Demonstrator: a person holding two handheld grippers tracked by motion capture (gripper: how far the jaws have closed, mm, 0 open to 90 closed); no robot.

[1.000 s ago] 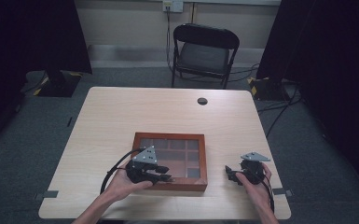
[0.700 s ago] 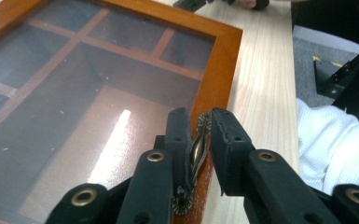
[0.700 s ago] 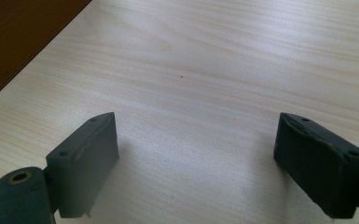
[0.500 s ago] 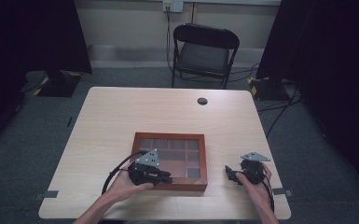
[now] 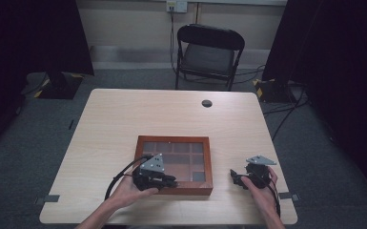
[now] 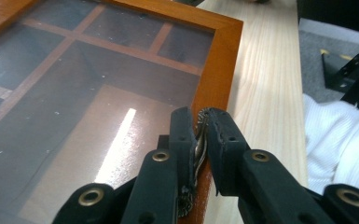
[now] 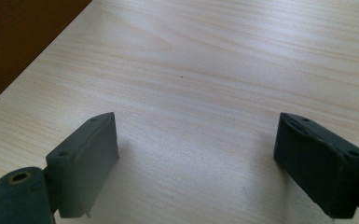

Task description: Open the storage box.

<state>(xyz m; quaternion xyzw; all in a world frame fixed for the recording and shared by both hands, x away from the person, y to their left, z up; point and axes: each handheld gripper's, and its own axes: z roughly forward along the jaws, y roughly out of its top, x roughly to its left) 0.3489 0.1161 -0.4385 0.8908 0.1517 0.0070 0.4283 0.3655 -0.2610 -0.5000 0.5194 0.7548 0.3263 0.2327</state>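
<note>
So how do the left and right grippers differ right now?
The left gripper is shut on the metal clasp at the wooden box front edge; the right gripper stands wide open, holding nothing. The left sits at the box; the right hovers over bare table beside it. Both are hand-held with black jaws.

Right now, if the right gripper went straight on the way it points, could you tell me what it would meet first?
Probably the wooden box. In the high view the right gripper points left across the bare table toward the box's near right corner, whose dark side shows upper left in its own view. Its fingers stand open, holding nothing.
</note>
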